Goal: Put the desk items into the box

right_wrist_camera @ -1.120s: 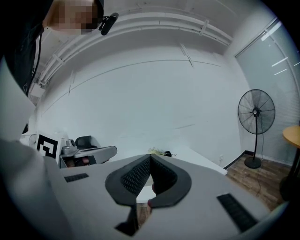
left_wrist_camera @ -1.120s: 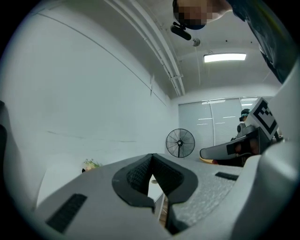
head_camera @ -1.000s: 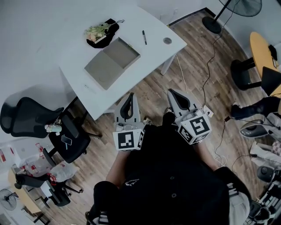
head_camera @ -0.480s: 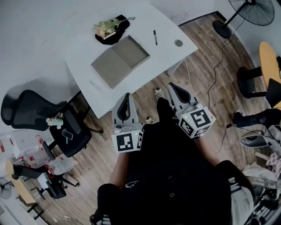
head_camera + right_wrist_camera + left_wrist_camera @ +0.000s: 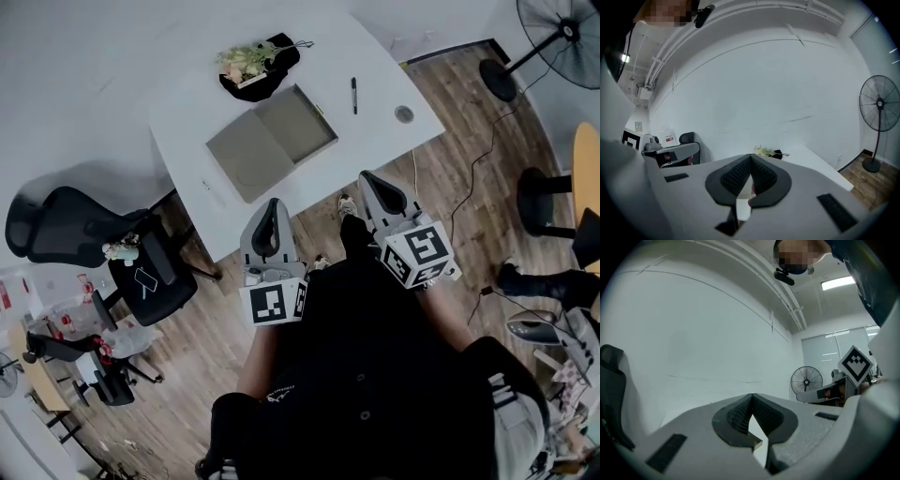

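Item 1. Left gripper (image 5: 273,206): grey two-jaw tool with a marker cube (image 5: 275,305), held low in front of the person's dark-clothed body, over the wooden plank floor (image 5: 441,216) and just short of the desk's near edge. In the left gripper view (image 5: 751,396) its ribbed black pads meet at the tips; jaws together, nothing between them.

Item 2. Right gripper (image 5: 367,178): same build, marker cube (image 5: 419,255), beside the left one and likewise short of the desk. In the right gripper view (image 5: 751,156) its jaws are also together and empty.

Item 3. White desk (image 5: 187,112): set at an angle against the white wall, ahead of both grippers.

Item 4. Flat grey open box (image 5: 246,161): lies on the middle of the desk, two shallow halves side by side, nothing visible inside.

Item 5. Black pen (image 5: 354,96): on the desktop, right of the box, apart from it.

Item 6. Small round grey object (image 5: 404,114): near the desk's right corner, past the pen.

Item 7. Black pouch (image 5: 277,58) with a sprig of pale flowers and green leaves (image 5: 242,62): on the desk behind the box, also seen in the right gripper view (image 5: 765,151).

Item 8. Black office chair (image 5: 56,234): left of the desk.

Item 9. Standing fan (image 5: 562,33): on the floor, far right.
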Demonstrator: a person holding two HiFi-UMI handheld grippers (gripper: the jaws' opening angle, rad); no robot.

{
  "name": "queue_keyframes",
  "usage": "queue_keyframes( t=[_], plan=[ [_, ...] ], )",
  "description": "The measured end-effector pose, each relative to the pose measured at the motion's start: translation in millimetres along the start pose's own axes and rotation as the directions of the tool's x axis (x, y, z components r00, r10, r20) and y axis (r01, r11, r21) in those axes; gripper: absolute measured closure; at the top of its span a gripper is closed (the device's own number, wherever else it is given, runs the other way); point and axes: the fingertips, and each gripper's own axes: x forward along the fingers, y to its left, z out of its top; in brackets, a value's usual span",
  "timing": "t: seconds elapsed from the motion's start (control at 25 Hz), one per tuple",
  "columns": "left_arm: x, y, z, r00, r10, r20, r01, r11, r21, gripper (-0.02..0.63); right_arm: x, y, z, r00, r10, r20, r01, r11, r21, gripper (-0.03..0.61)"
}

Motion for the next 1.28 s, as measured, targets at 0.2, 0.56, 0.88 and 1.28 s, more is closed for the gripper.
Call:
queue_keyframes(
  t=[0.2, 0.56, 0.88, 1.28],
  plan=[
    [40.5, 0.8, 9.0, 1.000, 0.018, 0.010, -0.018, 1.000, 0.003, 0.606, 36.5, -32.7, 17.3, 0.999, 0.035, -0.013, -0.035, 0.999, 0.000, 0.580],
    [109.8, -4.6, 11.8, 0.993, 0.117, 0.011, -0.118, 0.993, 0.009, 0.606, 93.3, -91.8, 41.0, 0.991, 0.131, -0.036, -0.131, 0.991, -0.014, 0.580],
    [149.2, -13.1, 11.0, 0.976, 0.217, 0.024, -0.217, 0.976, 0.001, 0.606, 132.6, -121.6, 52.7, 0.970, 0.236, -0.062, -0.238, 0.971, -0.009, 0.579],
    [163.4, -17.3, -12.1, 0.965, 0.260, -0.023, -0.261, 0.965, -0.011, 0.606, 161.3, -133.0, 45.0, 0.957, 0.275, -0.092, -0.275, 0.961, 0.014, 0.578]
  ],
)
